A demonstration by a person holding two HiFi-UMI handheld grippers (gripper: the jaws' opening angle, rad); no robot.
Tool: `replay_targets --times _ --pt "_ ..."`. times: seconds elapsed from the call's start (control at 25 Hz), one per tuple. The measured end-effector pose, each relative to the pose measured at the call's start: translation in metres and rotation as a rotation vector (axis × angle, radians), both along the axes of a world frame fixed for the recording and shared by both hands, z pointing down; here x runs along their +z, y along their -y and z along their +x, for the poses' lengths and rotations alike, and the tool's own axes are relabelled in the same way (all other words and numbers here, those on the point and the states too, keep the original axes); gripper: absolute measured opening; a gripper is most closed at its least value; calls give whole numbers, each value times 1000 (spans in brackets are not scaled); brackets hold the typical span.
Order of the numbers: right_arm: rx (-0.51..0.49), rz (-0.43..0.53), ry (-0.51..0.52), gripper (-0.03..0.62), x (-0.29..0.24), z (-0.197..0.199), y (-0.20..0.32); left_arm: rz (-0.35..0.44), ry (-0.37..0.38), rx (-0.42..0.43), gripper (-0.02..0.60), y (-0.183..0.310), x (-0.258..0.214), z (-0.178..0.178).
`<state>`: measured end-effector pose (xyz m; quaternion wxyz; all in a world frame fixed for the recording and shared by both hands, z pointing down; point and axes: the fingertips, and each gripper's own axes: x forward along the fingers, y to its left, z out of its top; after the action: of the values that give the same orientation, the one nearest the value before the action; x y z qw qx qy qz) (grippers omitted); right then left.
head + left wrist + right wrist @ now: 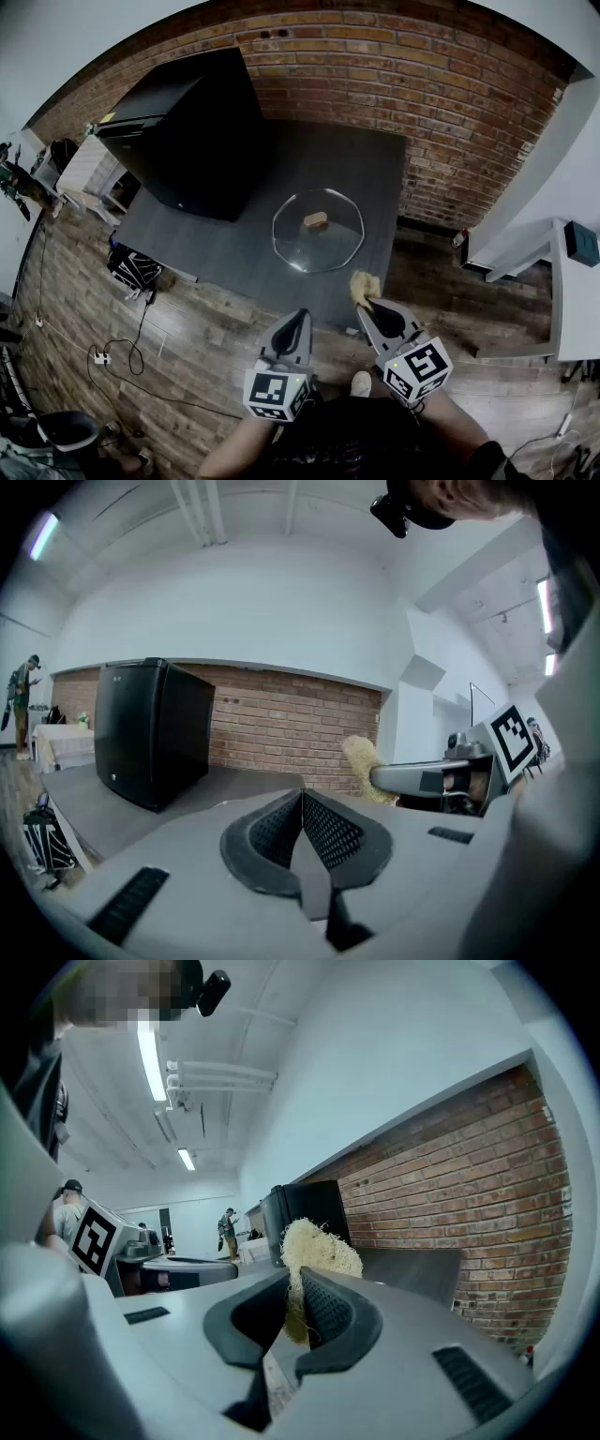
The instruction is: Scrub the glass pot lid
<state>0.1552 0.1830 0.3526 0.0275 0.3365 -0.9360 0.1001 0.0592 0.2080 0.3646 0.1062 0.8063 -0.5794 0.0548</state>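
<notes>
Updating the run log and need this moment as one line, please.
phase: before scrubbing | left tongs: shut, empty | right tongs: shut on scrubber | glass lid: flat on table, untouched

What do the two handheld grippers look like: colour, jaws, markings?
They match. The left gripper and right gripper have light grey plastic bodies that taper to pointed jaws, lined with black dotted-texture pads. Behind each sits a white cube with black square markers: left cube, right cube. No cables show.
</notes>
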Motion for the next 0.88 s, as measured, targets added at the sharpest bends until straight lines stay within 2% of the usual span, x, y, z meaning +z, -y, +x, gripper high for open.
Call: replay_targets --times 0.6,0.88 --pt "-1 15 22 41 -3 -4 4 -2 -4 4 32 2 0 -5" --pt "3 11 20 41 -3 -19 11 -7 -6 1 32 8 0 -22"
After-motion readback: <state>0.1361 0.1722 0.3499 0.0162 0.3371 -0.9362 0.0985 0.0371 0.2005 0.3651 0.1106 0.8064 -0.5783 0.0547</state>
